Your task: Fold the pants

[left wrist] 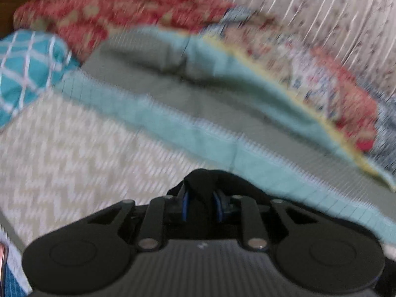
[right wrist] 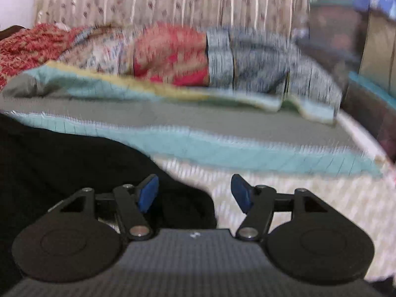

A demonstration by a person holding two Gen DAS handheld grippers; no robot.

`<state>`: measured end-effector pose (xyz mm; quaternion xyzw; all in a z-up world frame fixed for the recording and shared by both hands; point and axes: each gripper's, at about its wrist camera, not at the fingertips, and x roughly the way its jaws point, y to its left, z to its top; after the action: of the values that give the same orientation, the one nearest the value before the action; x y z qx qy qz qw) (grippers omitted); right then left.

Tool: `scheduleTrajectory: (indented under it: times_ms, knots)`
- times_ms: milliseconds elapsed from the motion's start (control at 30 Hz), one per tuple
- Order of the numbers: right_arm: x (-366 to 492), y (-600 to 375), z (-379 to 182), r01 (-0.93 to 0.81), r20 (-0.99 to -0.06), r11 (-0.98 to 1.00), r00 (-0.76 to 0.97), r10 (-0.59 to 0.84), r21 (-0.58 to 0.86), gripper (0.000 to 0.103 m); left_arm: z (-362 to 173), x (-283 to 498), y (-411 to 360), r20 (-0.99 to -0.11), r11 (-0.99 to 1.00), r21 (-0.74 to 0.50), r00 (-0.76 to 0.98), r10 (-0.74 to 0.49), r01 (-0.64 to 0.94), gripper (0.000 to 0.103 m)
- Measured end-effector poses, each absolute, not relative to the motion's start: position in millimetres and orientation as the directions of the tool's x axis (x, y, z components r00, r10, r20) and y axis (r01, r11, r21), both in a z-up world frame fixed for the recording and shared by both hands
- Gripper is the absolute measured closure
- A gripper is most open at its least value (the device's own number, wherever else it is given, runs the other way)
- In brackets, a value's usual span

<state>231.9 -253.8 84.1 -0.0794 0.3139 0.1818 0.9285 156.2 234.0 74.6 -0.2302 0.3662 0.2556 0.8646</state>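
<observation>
We see the left hand-held gripper (left wrist: 201,204) clamped shut on a bunch of the black pants (left wrist: 201,184), the cloth pinched between its blue pads (left wrist: 186,204). The right hand-held gripper (right wrist: 195,193) stands open, gripping nothing; the pants (right wrist: 74,163) lie under and left of it. Both point down over the bed (right wrist: 309,205), which wears a pale zigzag cover. Farther off lie a teal and grey quilt (right wrist: 222,148) and a red patterned blanket (left wrist: 111,10), before a striped floral curtain (right wrist: 173,0). Both views are blurred.
</observation>
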Motion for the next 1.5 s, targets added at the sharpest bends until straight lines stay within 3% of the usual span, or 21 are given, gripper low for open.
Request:
scheduleTrajectory:
  times_ms: [67,167,233,267,300,400,467,567,600,633,667,700,867,1033,1233,1333,1367,1400,1433,1467,1500]
  knots:
    - [234,-256,74,-0.383,-0.67,0.923,0.677,0.305,0.033,0.034,58,149,230,-0.772,0.767,-0.189,0.575,0.27,-0.613,0.082]
    - [229,-260,67,-0.374,-0.707,0.922,0.626,0.329,0.099,0.018,45,141,228,-0.778,0.767,-0.197,0.574,0.256,-0.61,0.082]
    - [232,-264,59,-0.352,-0.741,0.923,0.578,0.343,0.153,0.022,44,144,226,-0.777,0.77,-0.193,0.574,0.258,-0.608,0.082]
    - [236,-265,52,-0.33,-0.765,0.925,0.542,0.347,0.187,0.052,45,145,224,-0.777,0.771,-0.192,0.574,0.259,-0.608,0.082]
    - [238,-265,48,-0.322,-0.782,0.923,0.51,0.358,0.212,0.071,47,143,224,-0.775,0.771,-0.196,0.577,0.258,-0.607,0.082]
    - [232,-250,56,-0.38,-0.766,0.919,0.556,0.322,0.11,0.076,53,145,226,-0.771,0.77,-0.209,0.586,0.249,-0.603,0.082]
    - [226,-239,78,-0.417,-0.687,0.9,0.692,0.223,-0.128,0.077,58,144,227,-0.769,0.775,-0.214,0.592,0.242,-0.595,0.082]
    - [218,-235,98,-0.237,-0.389,0.769,0.921,-0.016,-0.594,0.076,61,143,222,-0.766,0.799,-0.221,0.607,0.213,-0.56,0.081]
    - [217,-237,95,-0.144,-0.271,0.692,0.96,-0.077,-0.708,0.072,62,142,219,-0.764,0.814,-0.23,0.617,0.188,-0.533,0.071]
    - [217,-242,88,-0.049,-0.16,0.607,0.978,-0.131,-0.793,0.065,63,141,216,-0.762,0.824,-0.236,0.625,0.172,-0.515,0.05]
    - [218,-249,81,0.001,-0.104,0.547,0.981,-0.161,-0.837,0.045,66,138,213,-0.753,0.837,-0.242,0.639,0.158,-0.492,0.04]
    - [222,-259,71,0.007,-0.106,0.505,0.975,-0.194,-0.863,0.027,70,133,211,-0.735,0.846,-0.253,0.662,0.147,-0.469,0.03]
    - [217,-308,47,-0.155,-0.369,0.572,0.886,-0.279,-0.805,0.028,95,109,224,-0.623,0.859,-0.327,0.773,0.118,-0.394,0.011]
    - [212,-343,72,-0.13,-0.513,0.81,0.828,-0.229,-0.572,0.032,87,149,247,-0.689,0.867,-0.235,0.705,0.17,-0.439,0.003]
    - [268,-371,111,0.0,-0.6,1.0,0.8,-0.012,-0.019,0.032,32,191,248,-0.795,0.895,-0.154,0.59,0.139,-0.418,0.003]
    - [313,-354,96,-0.016,-0.661,0.999,0.75,0.038,0.04,0.032,15,196,243,-0.815,0.899,-0.165,0.569,0.107,-0.406,0.009]
    - [327,-348,87,-0.009,-0.688,1.0,0.725,0.022,0.022,0.031,11,199,239,-0.819,0.903,-0.154,0.563,0.11,-0.401,0.015]
    - [341,-343,75,0.005,-0.724,1.0,0.69,0.007,0.015,0.031,8,202,235,-0.827,0.91,-0.139,0.551,0.111,-0.391,0.037]
    - [351,-340,64,0.023,-0.755,0.999,0.655,0.007,0.03,0.031,5,207,229,-0.839,0.92,-0.118,0.533,0.109,-0.373,0.05]
    - [360,-341,52,0.048,-0.785,0.997,0.619,0.02,0.063,0.031,6,208,224,-0.837,0.925,-0.097,0.533,0.124,-0.367,0.055]
    - [366,-342,41,0.078,-0.806,0.992,0.592,0.035,0.101,0.04,10,209,219,-0.83,0.931,-0.07,0.539,0.144,-0.358,0.077]
